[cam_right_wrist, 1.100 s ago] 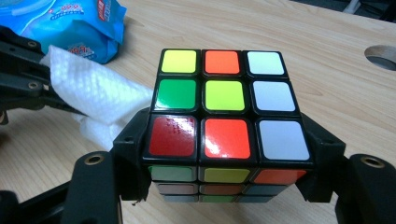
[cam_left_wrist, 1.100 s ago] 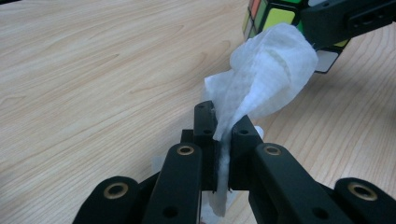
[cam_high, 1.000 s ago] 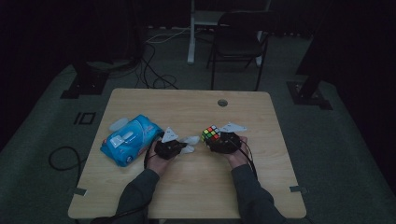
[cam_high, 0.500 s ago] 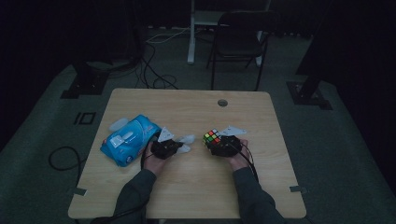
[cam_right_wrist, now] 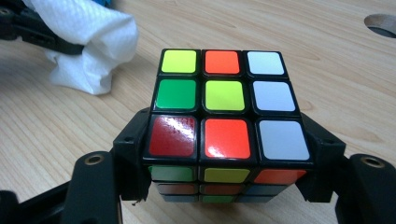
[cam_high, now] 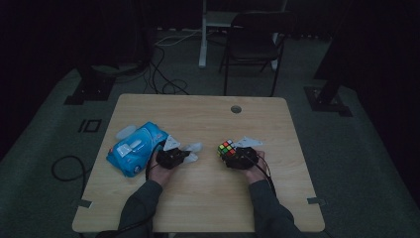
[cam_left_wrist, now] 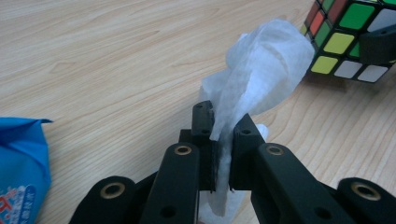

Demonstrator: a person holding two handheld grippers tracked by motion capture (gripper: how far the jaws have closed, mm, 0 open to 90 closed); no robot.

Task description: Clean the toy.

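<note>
1. In the high view we see the left gripper [cam_high: 185,154] at centre-left beside a blue packet [cam_high: 134,148], and the right gripper [cam_high: 231,154] at centre-right on the wooden table [cam_high: 208,119].
2. In the left gripper view, the jaws pinch a white wipe [cam_left_wrist: 261,70] at centre.
3. In the right gripper view, the jaws clamp a puzzle cube [cam_right_wrist: 225,121] mid-frame.
</note>
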